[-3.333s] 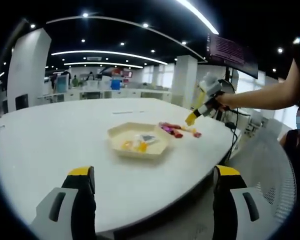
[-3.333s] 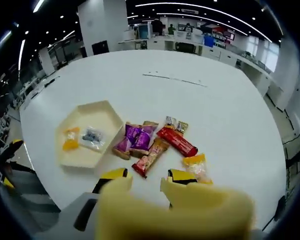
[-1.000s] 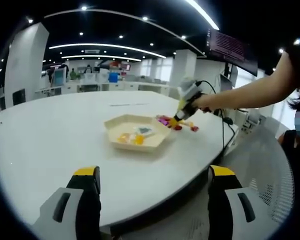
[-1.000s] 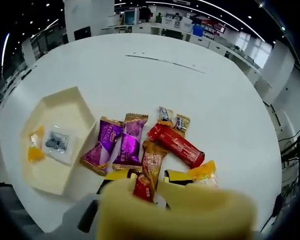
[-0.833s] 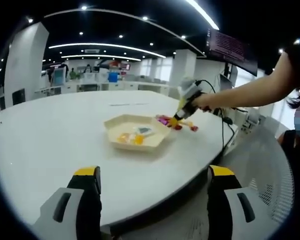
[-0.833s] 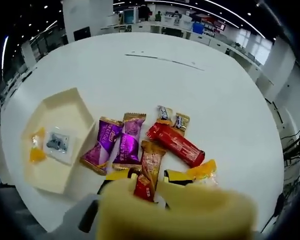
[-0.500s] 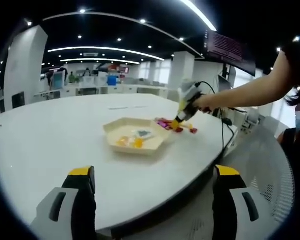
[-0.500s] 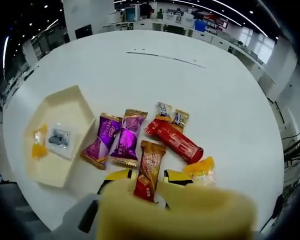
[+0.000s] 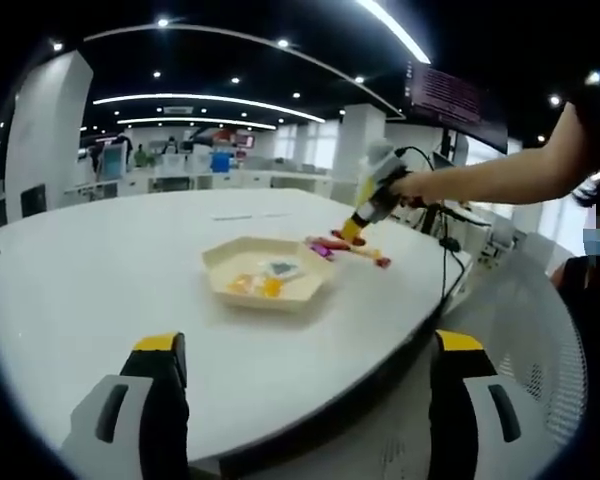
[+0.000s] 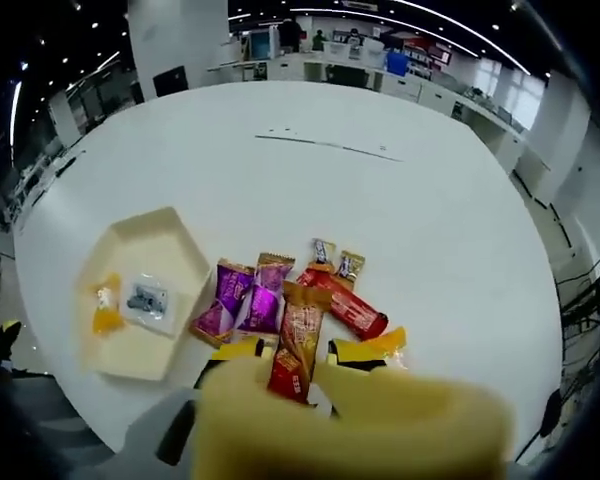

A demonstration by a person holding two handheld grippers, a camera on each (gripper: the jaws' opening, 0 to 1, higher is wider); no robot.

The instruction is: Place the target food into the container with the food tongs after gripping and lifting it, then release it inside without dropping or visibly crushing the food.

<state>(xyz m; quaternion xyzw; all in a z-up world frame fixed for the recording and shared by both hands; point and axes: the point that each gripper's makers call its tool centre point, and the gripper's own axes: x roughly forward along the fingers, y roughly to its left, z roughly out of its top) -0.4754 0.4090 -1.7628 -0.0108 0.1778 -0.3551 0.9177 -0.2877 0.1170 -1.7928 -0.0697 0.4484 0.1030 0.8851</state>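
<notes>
The white tabletop (image 10: 410, 190) sits farther below my right gripper (image 10: 298, 362) than it did half a second ago, and the snack pile looks smaller, so I judge the lift is done and the carry to the tray comes next. The cream hexagonal tray (image 10: 180, 240), to the left of the pile in the right gripper view, holds an orange piece and a clear packet. The purple packets (image 10: 242, 298) and the red bar (image 10: 342, 305) lie on the tabletop. My right jaws are clenched on the red-gold snack packet (image 10: 300, 338), off the tabletop; its long axis runs straight out from the jaws, free end pointing away from me. My left gripper (image 9: 300, 375) hangs released near the tabletop edge.
</notes>
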